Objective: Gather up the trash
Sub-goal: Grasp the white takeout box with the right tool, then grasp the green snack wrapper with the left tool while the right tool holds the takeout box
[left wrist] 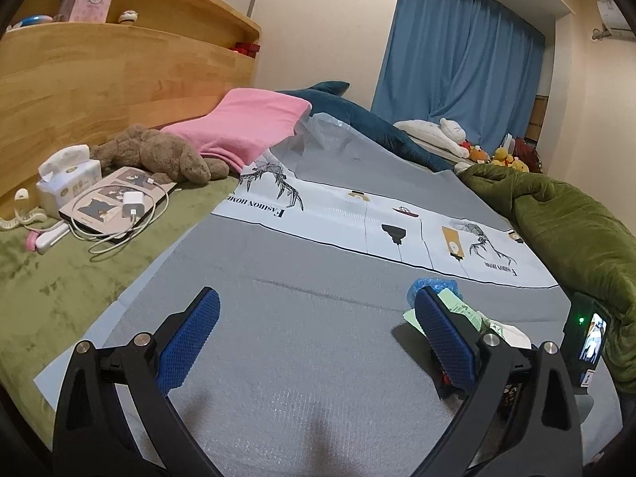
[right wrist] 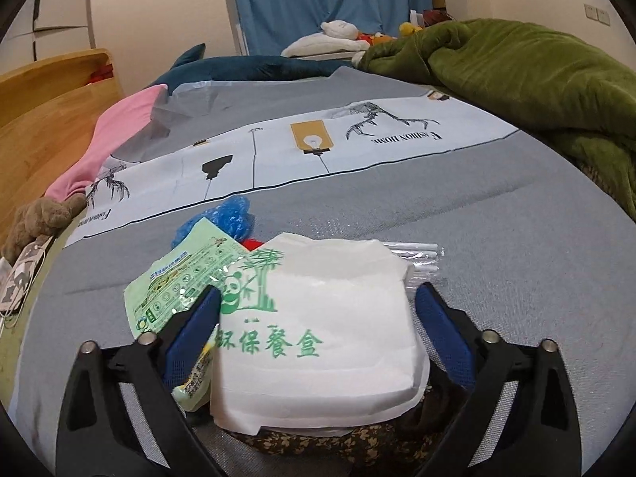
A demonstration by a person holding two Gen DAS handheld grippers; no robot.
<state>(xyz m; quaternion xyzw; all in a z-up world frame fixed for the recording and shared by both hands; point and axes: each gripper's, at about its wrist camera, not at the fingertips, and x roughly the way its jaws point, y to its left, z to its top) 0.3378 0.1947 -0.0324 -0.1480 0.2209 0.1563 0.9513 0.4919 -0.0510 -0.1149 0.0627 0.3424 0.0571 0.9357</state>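
A pile of trash lies on the grey bed cover (right wrist: 497, 238). In the right wrist view a white bag printed with a green panda (right wrist: 318, 318) lies on top, between the fingers of my right gripper (right wrist: 318, 318), which stands wide open around it. A light green wrapper (right wrist: 179, 278), a crumpled blue plastic piece (right wrist: 234, 214) and a clear plastic wrapper (right wrist: 413, 256) lie beside it. My left gripper (left wrist: 314, 334) is open and empty over bare cover; the trash (left wrist: 457, 306) shows just behind its right finger.
A green blanket (right wrist: 536, 79) is bunched at the right. At the left lie a tissue pack (left wrist: 67, 183), a tablet with charger and cable (left wrist: 119, 202), a brown plush (left wrist: 159, 155) and a pink pillow (left wrist: 238, 127). A wooden headboard (left wrist: 99, 79) stands behind. A small device with a screen (left wrist: 588, 334) sits at the right.
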